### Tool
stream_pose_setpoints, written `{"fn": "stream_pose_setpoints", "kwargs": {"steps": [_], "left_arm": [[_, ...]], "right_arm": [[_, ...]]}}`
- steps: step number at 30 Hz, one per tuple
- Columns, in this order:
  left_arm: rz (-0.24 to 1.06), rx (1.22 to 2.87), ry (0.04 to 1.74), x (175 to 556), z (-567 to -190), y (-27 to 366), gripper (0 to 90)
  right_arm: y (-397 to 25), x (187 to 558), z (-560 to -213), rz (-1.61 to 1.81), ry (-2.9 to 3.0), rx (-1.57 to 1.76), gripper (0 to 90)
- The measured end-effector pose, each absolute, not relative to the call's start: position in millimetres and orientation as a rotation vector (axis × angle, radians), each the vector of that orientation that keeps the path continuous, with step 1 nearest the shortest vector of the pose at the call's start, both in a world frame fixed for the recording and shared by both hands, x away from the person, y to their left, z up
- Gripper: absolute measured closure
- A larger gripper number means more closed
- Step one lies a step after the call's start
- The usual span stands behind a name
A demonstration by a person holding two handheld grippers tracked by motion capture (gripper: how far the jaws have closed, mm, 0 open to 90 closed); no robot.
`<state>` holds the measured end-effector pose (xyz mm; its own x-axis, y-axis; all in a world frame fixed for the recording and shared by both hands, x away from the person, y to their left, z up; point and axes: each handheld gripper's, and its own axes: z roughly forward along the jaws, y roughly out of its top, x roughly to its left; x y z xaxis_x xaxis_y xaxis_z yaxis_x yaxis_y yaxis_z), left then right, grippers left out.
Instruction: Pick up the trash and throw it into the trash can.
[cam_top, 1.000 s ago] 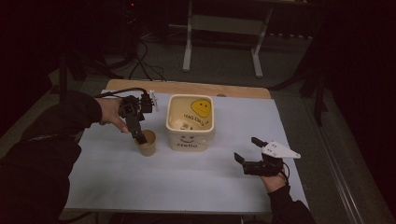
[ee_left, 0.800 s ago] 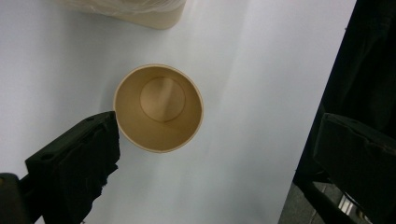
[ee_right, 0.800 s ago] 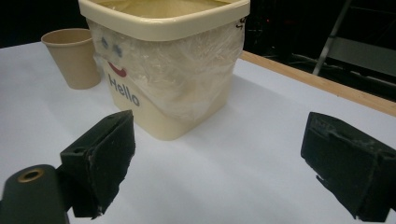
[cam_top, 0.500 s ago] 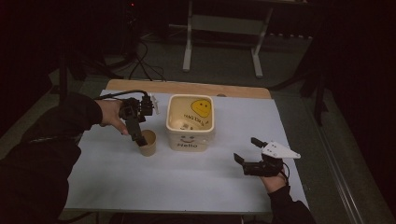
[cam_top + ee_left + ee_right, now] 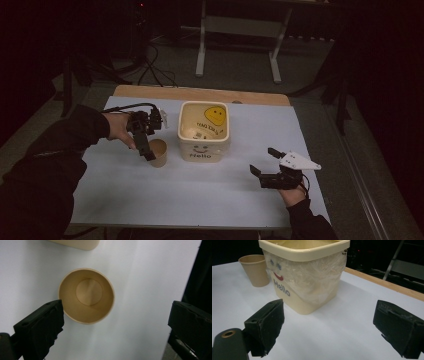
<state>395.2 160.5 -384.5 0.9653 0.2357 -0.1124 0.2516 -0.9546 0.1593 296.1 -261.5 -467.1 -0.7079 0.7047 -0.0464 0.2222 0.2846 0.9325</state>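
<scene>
Desk: pale blue-white sheet over a light wooden top, the wood showing as a tan strip along the 12 o'clock edge. Paper cup: plain kraft brown inside and out, no print. Tub: cream-yellow, with clear crinkled film lining its wall; on the side, blue eyes, a red smile and blue lettering "Hello"; inside, a yellow smiley face with dark text. Left gripper and right gripper: matte black jaws; the right carries a light grey three-cornered plate. Sleeves: black. Surroundings: dark, with a grey metal frame at 12 o'clock.
</scene>
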Motion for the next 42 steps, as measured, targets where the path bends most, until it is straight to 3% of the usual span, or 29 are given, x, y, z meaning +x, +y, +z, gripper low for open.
{"fn": "stream_pose_setpoints", "kwargs": {"steps": [31, 42], "left_arm": [[-0.099, 2.993, 0.386, 427, -442, 156, 1.4], [-0.15, 2.994, 0.35, 428, -447, 156, 15.8]], "right_arm": [[-263, 296, -469, 1.417, 2.126, 0.832, 10.0], [-262, 296, -469, 1.415, 2.134, 0.831, 10.0]]}}
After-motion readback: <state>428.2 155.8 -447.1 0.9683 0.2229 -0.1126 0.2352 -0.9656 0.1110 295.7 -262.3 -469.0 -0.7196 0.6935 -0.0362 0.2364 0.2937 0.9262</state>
